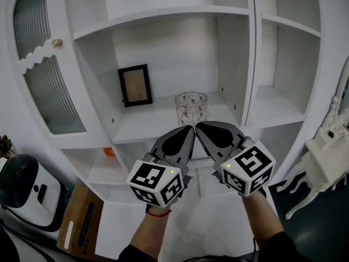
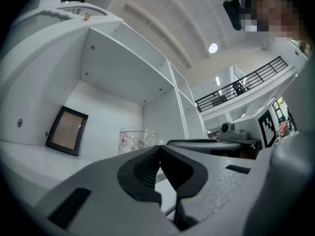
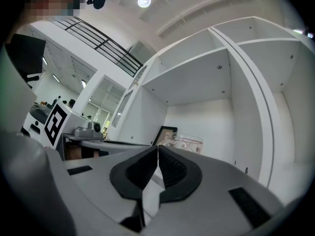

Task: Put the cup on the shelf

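1. Glass cup [image 1: 191,107], clear with a reddish pattern: upright on the middle shelf [image 1: 146,125] of a white cabinet, near its front edge, touched by neither gripper.
2. Dark picture frame [image 1: 135,85]: leaning at the back of the same shelf, left of the cup and apart from it.
3. Left gripper [image 1: 190,130]: held in front of the shelf edge, just below the cup in the head view. Fingers [image 2: 142,171] pressed together, with nothing between them.
4. Right gripper [image 1: 199,127]: close beside the left one, tips almost meeting. Fingers [image 3: 174,168] likewise closed and empty.
5. In the left gripper view, cup [image 2: 135,139] beyond the fingertips, with the frame [image 2: 66,130] further left. In the right gripper view, cup [image 3: 189,144] just right of the frame [image 3: 166,134], both behind the tips.
6. Ribbed-glass cabinet door [image 1: 49,91] at the left. White appliance [image 1: 24,192] at the lower left, a wooden board [image 1: 79,217] just beside it.
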### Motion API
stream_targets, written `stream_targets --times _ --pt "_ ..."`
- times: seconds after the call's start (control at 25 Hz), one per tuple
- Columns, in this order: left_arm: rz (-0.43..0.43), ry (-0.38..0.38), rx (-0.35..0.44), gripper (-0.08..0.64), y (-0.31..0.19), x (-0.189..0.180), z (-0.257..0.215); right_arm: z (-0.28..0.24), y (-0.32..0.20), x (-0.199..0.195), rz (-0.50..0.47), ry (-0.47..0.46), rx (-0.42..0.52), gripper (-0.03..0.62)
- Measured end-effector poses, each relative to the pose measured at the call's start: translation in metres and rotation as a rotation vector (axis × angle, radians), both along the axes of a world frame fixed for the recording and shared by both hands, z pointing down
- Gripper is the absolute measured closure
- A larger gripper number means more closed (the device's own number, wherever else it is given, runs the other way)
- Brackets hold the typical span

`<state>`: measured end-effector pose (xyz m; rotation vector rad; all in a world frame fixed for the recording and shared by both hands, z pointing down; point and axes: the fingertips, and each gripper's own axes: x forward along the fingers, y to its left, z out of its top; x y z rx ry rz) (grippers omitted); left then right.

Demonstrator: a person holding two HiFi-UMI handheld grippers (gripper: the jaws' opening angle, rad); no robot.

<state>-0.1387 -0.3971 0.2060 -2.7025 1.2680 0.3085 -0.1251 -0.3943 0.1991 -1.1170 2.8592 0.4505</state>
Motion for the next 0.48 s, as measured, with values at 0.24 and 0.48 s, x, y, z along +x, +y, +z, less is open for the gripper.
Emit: stream_targets --times 0.24,0.48 --pt "-0.002 -0.026 -0.006 0.552 -0.009 0.006 0.0 0.0 -0.01 0.005 0.03 -0.009 -0.005 0.581" --pt "-0.006 -0.037 -0.008 0.552 -0.016 0.009 -0.001 0.001 -0.02 0.008 0.051 -0.015 -0.021 0.581"
